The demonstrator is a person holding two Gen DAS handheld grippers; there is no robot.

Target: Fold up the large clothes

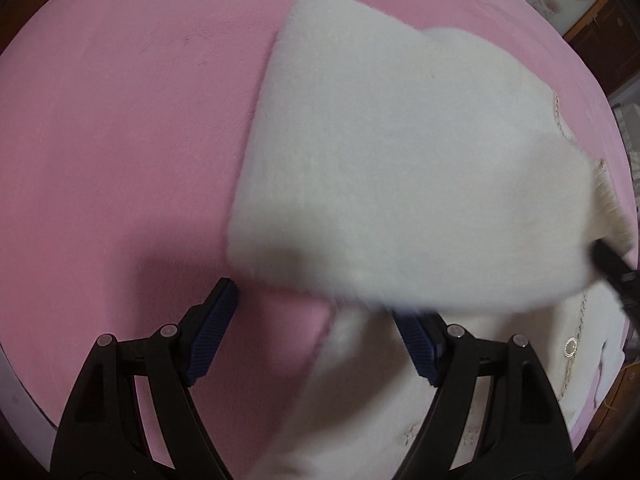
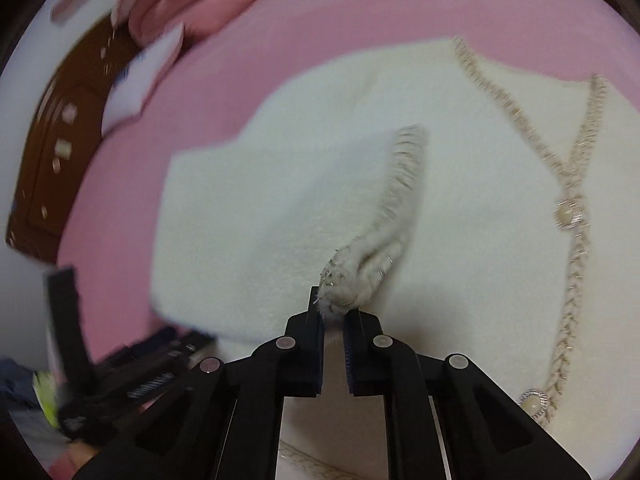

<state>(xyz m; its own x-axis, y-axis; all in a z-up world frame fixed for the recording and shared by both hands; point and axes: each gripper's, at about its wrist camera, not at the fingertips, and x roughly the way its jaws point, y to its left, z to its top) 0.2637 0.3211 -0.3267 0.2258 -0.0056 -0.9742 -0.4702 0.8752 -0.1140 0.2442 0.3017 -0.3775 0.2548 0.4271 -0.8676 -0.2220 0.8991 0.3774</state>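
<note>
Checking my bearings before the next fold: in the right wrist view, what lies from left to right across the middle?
Brown wooden headboard → pink bedsheet → folded white sleeve → its braided cuff → braided front trim with pearl button.

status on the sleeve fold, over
Right gripper shut on sleeve cuff. Left gripper open over cardigan. Sleeve folded across body. Nothing in the way.

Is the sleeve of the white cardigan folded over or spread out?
Folded over: the sleeve lies across the cardigan's front, its trimmed cuff pinched by the right gripper.
</note>
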